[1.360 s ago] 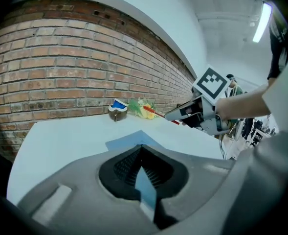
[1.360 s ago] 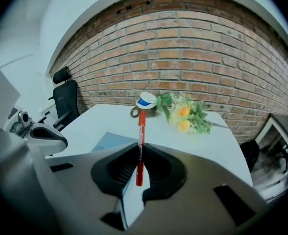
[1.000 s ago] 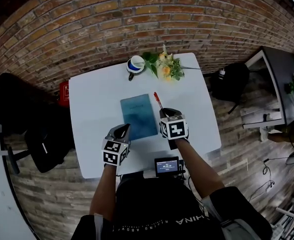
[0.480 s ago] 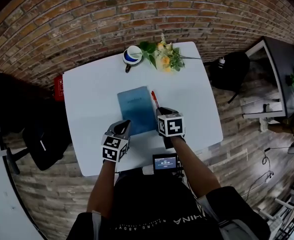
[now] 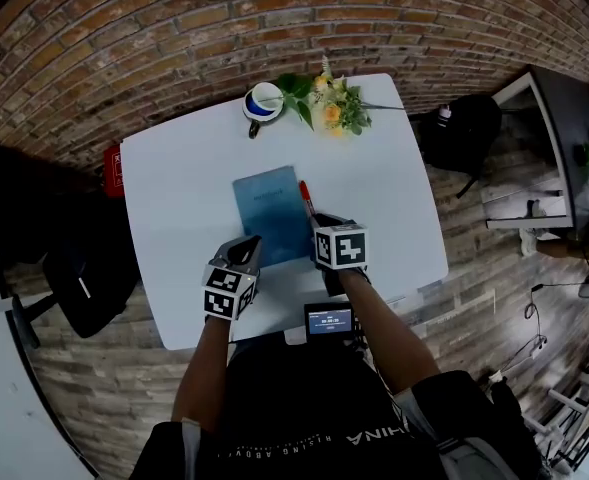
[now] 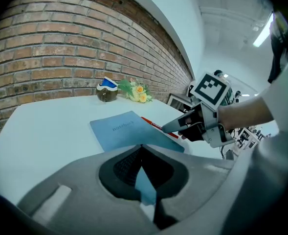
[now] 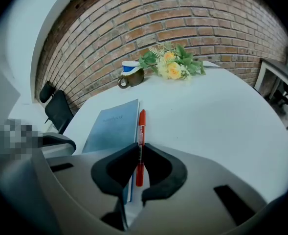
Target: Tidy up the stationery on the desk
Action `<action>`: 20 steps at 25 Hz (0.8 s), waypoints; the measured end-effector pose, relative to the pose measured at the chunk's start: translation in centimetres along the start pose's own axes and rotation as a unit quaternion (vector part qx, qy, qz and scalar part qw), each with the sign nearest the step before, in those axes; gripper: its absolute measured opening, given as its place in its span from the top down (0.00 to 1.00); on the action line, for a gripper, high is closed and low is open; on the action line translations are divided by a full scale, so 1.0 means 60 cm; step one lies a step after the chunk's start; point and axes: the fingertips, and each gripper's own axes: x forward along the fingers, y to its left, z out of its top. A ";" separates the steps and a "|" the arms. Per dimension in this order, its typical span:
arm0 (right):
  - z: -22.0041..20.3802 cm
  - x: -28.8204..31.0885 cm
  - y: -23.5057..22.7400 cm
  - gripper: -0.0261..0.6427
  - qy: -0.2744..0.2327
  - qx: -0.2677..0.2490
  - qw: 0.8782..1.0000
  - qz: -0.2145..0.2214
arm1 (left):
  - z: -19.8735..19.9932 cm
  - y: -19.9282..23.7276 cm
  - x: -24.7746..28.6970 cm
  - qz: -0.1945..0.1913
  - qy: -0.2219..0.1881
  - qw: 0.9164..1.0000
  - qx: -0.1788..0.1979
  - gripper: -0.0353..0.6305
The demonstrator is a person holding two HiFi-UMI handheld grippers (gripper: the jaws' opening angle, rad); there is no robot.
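A blue notebook (image 5: 269, 213) (image 6: 126, 130) (image 7: 112, 126) lies flat in the middle of the white desk (image 5: 184, 168). A red pen (image 5: 305, 196) (image 7: 141, 124) runs along its right edge, far end pointing away from me. My right gripper (image 5: 324, 220) (image 7: 138, 148) is shut on the pen's near half, low over the desk, and it also shows in the left gripper view (image 6: 175, 126). My left gripper (image 5: 251, 241) (image 6: 142, 148) is shut with nothing in it, over the notebook's near left corner. A sliver of blue cover shows behind its fingers.
A blue and white mug (image 5: 264, 103) and a bunch of yellow flowers (image 5: 329, 103) stand at the desk's far edge. A small screen device (image 5: 330, 320) sits at the near edge. A black chair (image 5: 84, 278) stands left of the desk, a black bag (image 5: 464, 133) to its right.
Both grippers have sunk toward the desk. The right one has brought the pen down closer alongside the notebook's right edge. Neither gripper's jaws have changed.
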 end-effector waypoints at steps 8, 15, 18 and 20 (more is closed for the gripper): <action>-0.006 0.005 0.003 0.89 0.011 0.004 1.000 0.013 | -0.004 0.001 0.000 0.001 0.002 1.000 -0.002 0.93; -0.009 0.008 -0.001 0.87 0.019 0.000 1.000 0.017 | -0.002 0.000 0.001 0.001 -0.001 1.000 -0.006 0.93; -0.010 0.009 -0.002 0.87 0.020 -0.002 1.000 0.019 | -0.004 -0.002 0.002 0.002 -0.002 1.000 -0.006 0.93; -0.010 0.009 -0.001 0.87 0.020 -0.003 1.000 0.022 | -0.004 -0.001 0.002 0.003 -0.002 1.000 -0.009 0.93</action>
